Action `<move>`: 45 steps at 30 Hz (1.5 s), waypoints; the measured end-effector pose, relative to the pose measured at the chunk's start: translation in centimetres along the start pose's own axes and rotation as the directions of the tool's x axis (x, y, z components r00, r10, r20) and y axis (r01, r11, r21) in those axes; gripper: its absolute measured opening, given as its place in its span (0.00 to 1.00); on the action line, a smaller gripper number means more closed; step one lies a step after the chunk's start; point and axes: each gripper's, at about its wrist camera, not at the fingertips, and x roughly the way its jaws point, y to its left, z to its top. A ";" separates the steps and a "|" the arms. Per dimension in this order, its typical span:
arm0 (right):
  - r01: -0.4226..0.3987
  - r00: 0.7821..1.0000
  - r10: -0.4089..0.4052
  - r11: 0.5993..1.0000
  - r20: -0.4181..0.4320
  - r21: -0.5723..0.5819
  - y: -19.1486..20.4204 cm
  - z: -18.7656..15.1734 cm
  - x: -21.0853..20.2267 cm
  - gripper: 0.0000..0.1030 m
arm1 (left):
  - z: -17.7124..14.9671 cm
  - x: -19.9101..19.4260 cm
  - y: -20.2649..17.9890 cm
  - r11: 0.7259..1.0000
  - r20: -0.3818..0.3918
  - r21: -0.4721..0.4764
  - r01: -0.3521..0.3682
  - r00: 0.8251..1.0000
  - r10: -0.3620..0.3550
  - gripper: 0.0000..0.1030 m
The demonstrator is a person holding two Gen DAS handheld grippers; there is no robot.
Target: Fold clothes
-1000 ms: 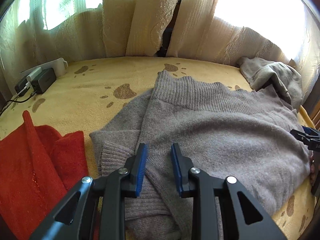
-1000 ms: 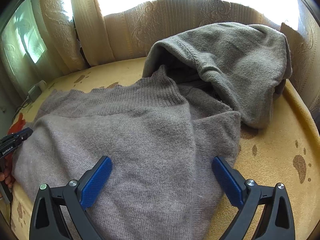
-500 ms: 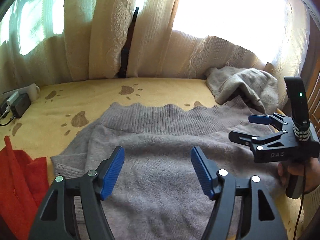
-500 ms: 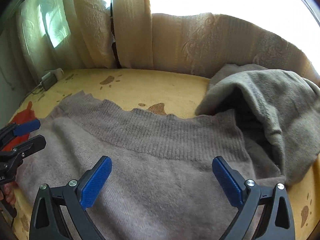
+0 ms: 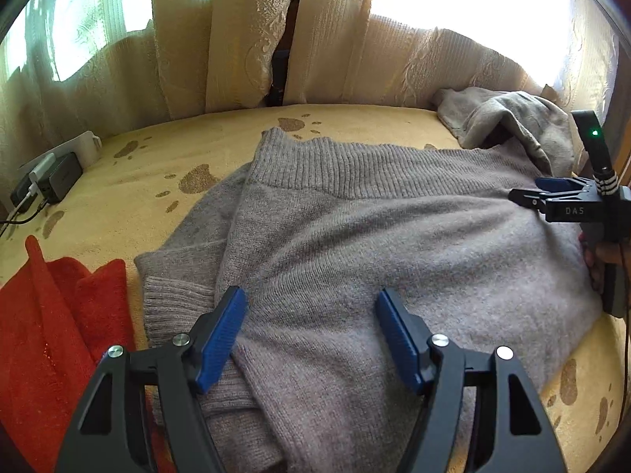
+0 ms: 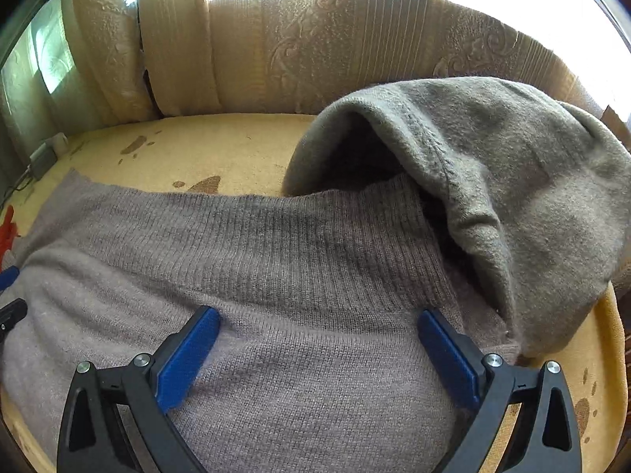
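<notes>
A grey-brown knit sweater [image 5: 355,244] lies folded on the yellow bedspread [image 5: 205,138], its ribbed hem towards the curtains. My left gripper [image 5: 310,299] hovers open over the sweater's near left part, with nothing pinched between its blue pads. My right gripper [image 6: 319,339] is also open, low over the sweater [image 6: 276,276] just short of the ribbed band. In the left wrist view the right gripper [image 5: 528,193] shows at the sweater's right edge, held by a hand [image 5: 591,260]. The left gripper [image 6: 10,295] peeks in at the left edge of the right wrist view.
A second, lighter grey garment [image 6: 512,181] is heaped at the back right, overlapping the sweater's corner. A red garment [image 5: 47,315] lies at the near left. A charger and cables [image 5: 51,177] sit at the far left by the curtains [image 5: 236,39].
The left jaws have gone from a narrow gap over the sweater's folded edge to wide apart. Both views have swung sideways over the sweater. The right gripper has stayed open.
</notes>
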 end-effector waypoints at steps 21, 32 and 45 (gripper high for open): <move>-0.058 0.998 0.060 0.998 0.037 -0.039 3.9 -7.8 -6.6 0.99 | -2.7 -0.6 -5.7 0.996 -0.051 0.086 0.022 0.999 -0.017 0.99; -0.057 0.998 0.060 0.995 0.033 -0.085 4.7 -7.5 -5.7 0.99 | -3.3 -1.1 -5.6 0.997 -0.052 0.077 -0.004 0.999 0.008 0.99; -0.049 0.998 0.053 0.994 0.031 -0.101 5.0 -7.6 -5.7 0.99 | -3.7 -1.4 -5.1 0.997 -0.054 0.074 0.034 0.998 -0.030 0.99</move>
